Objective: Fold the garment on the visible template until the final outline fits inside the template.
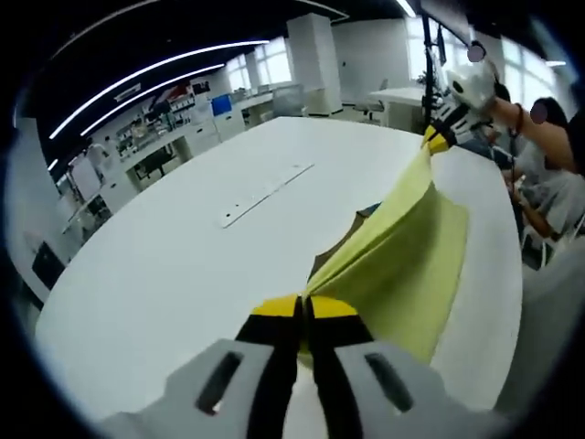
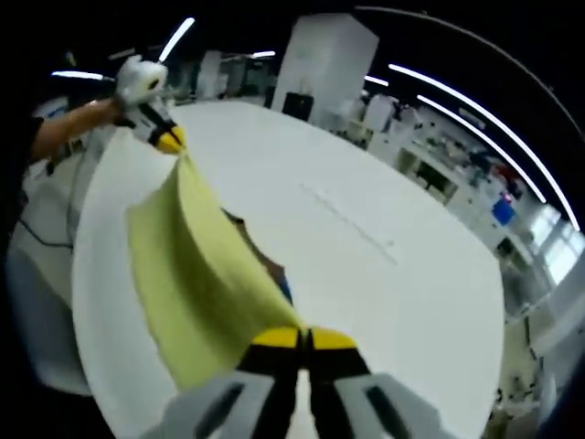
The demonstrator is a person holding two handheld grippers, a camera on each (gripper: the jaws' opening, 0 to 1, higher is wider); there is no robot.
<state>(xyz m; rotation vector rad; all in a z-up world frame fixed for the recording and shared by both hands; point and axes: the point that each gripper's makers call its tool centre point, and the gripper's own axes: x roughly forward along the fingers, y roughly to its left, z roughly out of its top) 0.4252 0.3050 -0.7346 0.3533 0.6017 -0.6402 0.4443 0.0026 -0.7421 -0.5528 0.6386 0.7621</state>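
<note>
Between the two grippers a yellow garment is hanging stretched above the white table, lifted clear rather than lying flat. The left gripper is pinching one end of the cloth with its jaws pressed together, and the right gripper is clamping the other end the same way. Just beyond the jaws, under the cloth, a dark patch is peeking out, possibly the template, though I cannot tell. Judging from this, the fold is only beginning: laying the garment down and fitting its outline are both remaining

No readable text, labels or numbers anywhere in either view.
</note>
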